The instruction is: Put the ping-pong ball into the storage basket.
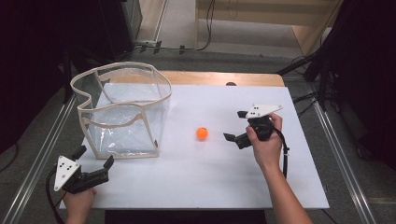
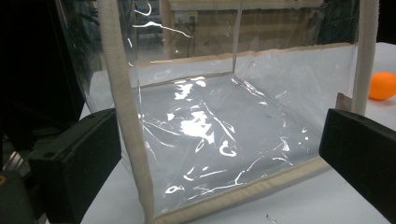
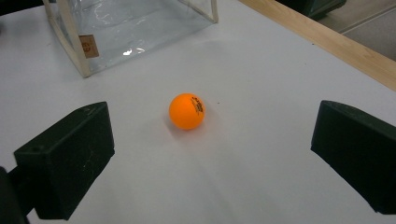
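Note:
An orange ball (image 1: 201, 133) lies on the white table top (image 1: 210, 177), right of a clear plastic bag with beige trim (image 1: 122, 112) that stands open. My right gripper (image 1: 236, 125) is open, a short way right of the ball, jaws pointing at it. In the right gripper view the ball (image 3: 187, 111) sits between and beyond the two black jaws, apart from both. My left gripper (image 1: 93, 157) is open near the table's front left corner, just before the bag's near wall. In the left gripper view the bag (image 2: 219, 135) stands close ahead and the ball (image 2: 383, 85) shows at the right edge.
The table's wooden far edge (image 1: 219, 78) runs behind the white top. Metal rails (image 1: 343, 154) flank the table on both sides. Dark equipment and cables stand beyond the far edge. Open white surface lies between the ball and the front edge.

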Action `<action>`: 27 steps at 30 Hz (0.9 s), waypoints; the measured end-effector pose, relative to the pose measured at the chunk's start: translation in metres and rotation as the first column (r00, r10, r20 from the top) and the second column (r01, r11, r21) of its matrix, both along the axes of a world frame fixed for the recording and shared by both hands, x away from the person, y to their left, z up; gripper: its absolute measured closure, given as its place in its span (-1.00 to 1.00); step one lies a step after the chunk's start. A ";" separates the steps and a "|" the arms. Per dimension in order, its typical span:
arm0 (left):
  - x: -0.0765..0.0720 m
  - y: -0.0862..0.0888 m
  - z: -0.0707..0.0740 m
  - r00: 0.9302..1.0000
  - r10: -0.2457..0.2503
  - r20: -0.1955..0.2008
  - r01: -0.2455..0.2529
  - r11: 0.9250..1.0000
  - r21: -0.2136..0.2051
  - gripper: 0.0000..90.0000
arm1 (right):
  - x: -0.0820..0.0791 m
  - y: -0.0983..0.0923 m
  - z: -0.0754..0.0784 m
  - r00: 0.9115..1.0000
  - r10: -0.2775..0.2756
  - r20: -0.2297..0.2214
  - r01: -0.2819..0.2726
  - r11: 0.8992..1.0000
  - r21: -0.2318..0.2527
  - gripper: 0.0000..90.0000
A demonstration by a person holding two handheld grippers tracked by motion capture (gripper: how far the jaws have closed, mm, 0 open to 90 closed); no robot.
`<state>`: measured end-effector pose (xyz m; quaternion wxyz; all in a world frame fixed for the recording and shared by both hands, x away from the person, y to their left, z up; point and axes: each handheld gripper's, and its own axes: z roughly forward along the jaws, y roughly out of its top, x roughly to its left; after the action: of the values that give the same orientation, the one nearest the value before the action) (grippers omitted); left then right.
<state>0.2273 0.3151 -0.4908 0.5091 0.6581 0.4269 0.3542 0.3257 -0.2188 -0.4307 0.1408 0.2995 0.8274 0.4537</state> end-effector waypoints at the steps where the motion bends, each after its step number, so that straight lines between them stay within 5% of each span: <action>1: 0.000 0.000 0.000 1.000 0.000 0.000 0.000 1.000 0.000 -1.00 | 0.001 0.001 0.001 1.000 0.002 0.000 -0.002 1.000 -0.001 -1.00; 27: 0.000 0.000 0.000 1.000 0.000 -0.002 0.000 1.000 0.000 -1.00 | 0.024 0.033 -0.003 0.996 0.061 -0.062 -0.064 0.997 -0.052 -1.00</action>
<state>0.2275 0.3153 -0.4908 0.5087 0.6584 0.4274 0.3536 0.3494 -0.1855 -0.4336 0.1095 0.2831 0.8522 0.4262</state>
